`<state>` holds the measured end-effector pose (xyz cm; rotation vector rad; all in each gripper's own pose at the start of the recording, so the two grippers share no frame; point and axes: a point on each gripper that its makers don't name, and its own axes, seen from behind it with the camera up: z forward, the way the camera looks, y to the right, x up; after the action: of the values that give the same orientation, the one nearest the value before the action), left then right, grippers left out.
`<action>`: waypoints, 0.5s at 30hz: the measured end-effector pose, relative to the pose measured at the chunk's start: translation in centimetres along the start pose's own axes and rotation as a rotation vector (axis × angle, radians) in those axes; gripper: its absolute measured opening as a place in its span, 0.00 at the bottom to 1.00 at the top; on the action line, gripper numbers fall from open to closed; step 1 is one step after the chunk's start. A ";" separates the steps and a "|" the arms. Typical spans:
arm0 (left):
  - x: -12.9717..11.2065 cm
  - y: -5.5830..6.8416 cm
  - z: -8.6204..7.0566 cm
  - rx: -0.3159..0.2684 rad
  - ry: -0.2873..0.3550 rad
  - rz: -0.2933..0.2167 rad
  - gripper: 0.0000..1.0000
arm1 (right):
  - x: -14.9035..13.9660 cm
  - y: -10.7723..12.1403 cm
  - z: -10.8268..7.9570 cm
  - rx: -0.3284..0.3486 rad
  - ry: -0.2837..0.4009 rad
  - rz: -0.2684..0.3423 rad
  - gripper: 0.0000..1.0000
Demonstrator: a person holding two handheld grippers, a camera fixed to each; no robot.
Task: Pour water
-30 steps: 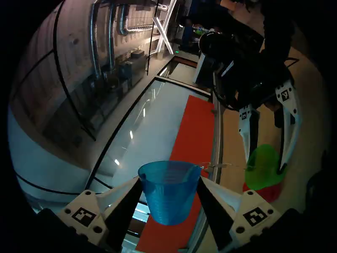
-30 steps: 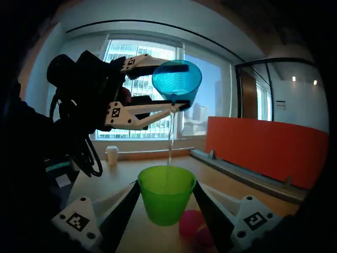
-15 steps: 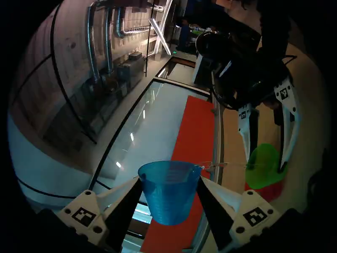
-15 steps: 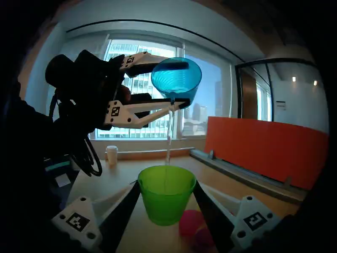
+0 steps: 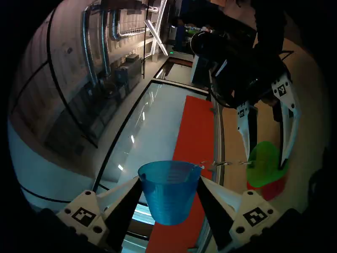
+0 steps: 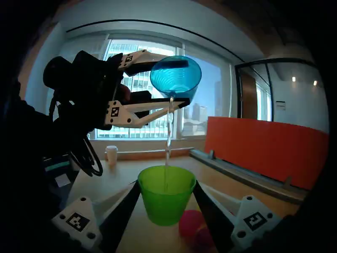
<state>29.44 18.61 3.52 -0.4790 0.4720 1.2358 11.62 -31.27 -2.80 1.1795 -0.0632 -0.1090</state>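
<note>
My left gripper (image 5: 169, 194) is shut on a clear blue cup (image 5: 169, 190), tipped on its side. In the right gripper view that blue cup (image 6: 175, 80) hangs high, mouth toward the camera, in the left gripper (image 6: 168, 84). A thin stream of water (image 6: 168, 137) falls from its rim into the green cup (image 6: 167, 199). My right gripper (image 6: 167, 202) is shut on this upright green cup. The left gripper view shows the green cup (image 5: 263, 163) between the right gripper's white fingers (image 5: 246, 130).
A wooden table (image 6: 118, 177) lies below, with pink balls (image 6: 191, 223) beside the green cup and a small white paper cup (image 6: 111, 154) near the window. An orange partition (image 6: 269, 147) runs along the right. Black cables (image 6: 86, 158) hang from the left gripper.
The blue cup has tipped slightly further and risen a little. The water stream has thinned and broken into drops. The green cup has stayed in place.
</note>
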 end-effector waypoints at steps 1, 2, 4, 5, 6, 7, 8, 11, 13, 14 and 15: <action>0.0 0.0 0.0 0.000 0.000 0.003 0.85 | 0.0 0.0 0.0 0.000 0.000 0.000 0.91; 0.0 -0.1 0.0 0.000 0.000 0.007 0.85 | 0.0 0.0 0.0 0.000 0.000 -0.001 0.91; 0.1 -0.2 0.0 0.000 0.000 0.013 0.85 | 0.0 0.0 0.0 -0.001 0.000 -0.001 0.91; 0.2 -0.3 0.0 0.000 0.000 0.016 0.85 | 0.0 0.0 0.0 -0.001 0.000 -0.001 0.91; 0.2 -0.3 0.0 0.001 0.000 0.019 0.84 | 0.0 0.0 0.0 -0.001 0.000 -0.001 0.91; 0.2 -0.4 -0.1 0.001 0.000 0.022 0.84 | 0.0 0.0 0.0 0.000 0.000 -0.001 0.91; 0.3 -0.4 -0.1 0.001 0.001 0.026 0.84 | 0.0 0.0 0.0 0.000 0.000 -0.001 0.91; 0.4 -0.4 0.0 -0.001 0.002 0.037 0.84 | 0.0 0.0 0.0 -0.001 0.001 -0.001 0.91; 0.5 -0.4 0.0 -0.002 0.003 0.043 0.84 | 0.0 0.0 0.0 -0.001 0.001 -0.001 0.91; 0.5 -0.3 0.0 -0.002 0.003 0.046 0.85 | 0.0 0.0 0.0 -0.001 0.001 -0.001 0.91; 0.5 -0.3 0.0 -0.002 0.004 0.049 0.85 | 0.0 0.0 0.0 -0.001 0.001 -0.001 0.91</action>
<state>29.85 18.98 3.27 -0.4736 0.4882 1.2826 11.64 -31.25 -2.82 1.1783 -0.0615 -0.1096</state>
